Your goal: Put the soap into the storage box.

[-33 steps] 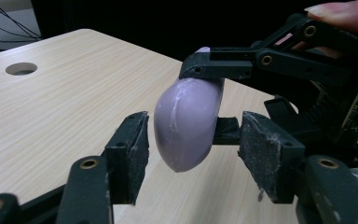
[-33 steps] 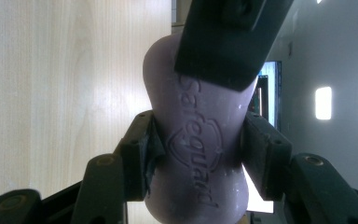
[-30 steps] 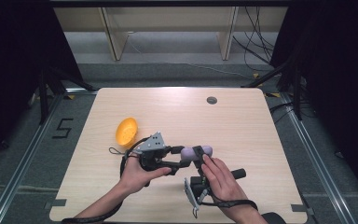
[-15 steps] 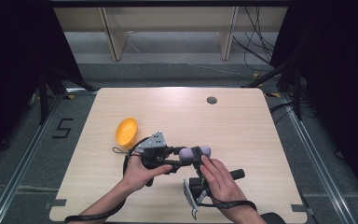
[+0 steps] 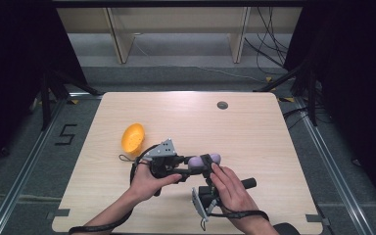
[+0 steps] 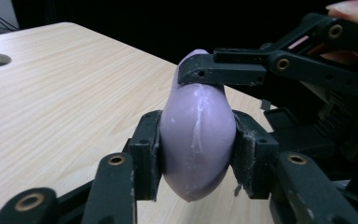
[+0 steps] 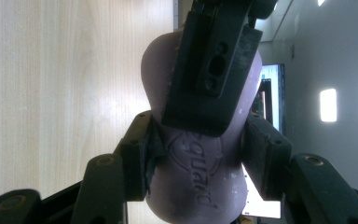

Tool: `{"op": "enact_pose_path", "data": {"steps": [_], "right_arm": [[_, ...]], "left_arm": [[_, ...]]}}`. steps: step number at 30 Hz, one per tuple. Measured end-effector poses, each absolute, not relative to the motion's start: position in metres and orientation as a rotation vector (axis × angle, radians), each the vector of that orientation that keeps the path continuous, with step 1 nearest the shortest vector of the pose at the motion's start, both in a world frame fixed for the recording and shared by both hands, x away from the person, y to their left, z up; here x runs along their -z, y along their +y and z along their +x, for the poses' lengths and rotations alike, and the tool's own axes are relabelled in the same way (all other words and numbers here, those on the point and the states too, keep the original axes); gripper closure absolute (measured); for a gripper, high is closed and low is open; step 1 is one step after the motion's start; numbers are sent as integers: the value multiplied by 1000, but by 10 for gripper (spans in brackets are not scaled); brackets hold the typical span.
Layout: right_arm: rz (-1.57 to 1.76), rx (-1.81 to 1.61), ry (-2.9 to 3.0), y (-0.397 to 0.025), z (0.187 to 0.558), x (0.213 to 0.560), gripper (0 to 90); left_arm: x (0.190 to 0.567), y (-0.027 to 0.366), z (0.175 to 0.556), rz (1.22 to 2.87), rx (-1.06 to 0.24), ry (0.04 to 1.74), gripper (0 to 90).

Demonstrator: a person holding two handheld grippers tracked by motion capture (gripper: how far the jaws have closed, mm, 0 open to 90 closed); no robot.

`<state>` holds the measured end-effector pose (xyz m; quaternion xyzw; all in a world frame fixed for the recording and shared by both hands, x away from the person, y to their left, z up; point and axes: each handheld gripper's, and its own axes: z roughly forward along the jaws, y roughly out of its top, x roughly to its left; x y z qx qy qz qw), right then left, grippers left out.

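Low in the frame's centre, the left gripper (image 5: 194, 166) and right gripper (image 5: 206, 165) both clamp a purple soap bar (image 5: 203, 159); an orange bowl (image 5: 132, 138) lies tipped, apparently empty, upper left of them.

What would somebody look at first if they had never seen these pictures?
Probably the purple egg-shaped thing near the middle of the table, because both tools pinch it at once: the left hand-held gripper squeezes its sides and the right hand-held gripper clamps it from another side. Next comes the bright orange shell, lying alone on the wood to the left of the person's hands.
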<state>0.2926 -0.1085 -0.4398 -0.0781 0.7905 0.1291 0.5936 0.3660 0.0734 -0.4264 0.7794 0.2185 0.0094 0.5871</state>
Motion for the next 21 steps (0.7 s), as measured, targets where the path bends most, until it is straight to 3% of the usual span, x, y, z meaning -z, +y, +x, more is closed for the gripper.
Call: {"op": "enact_pose_path", "data": {"steps": [21], "right_arm": [[-212, -293, 1797, -104, 296, 434, 488]], "left_arm": [[421, 71, 356, 1825, -129, 561, 588]]}}
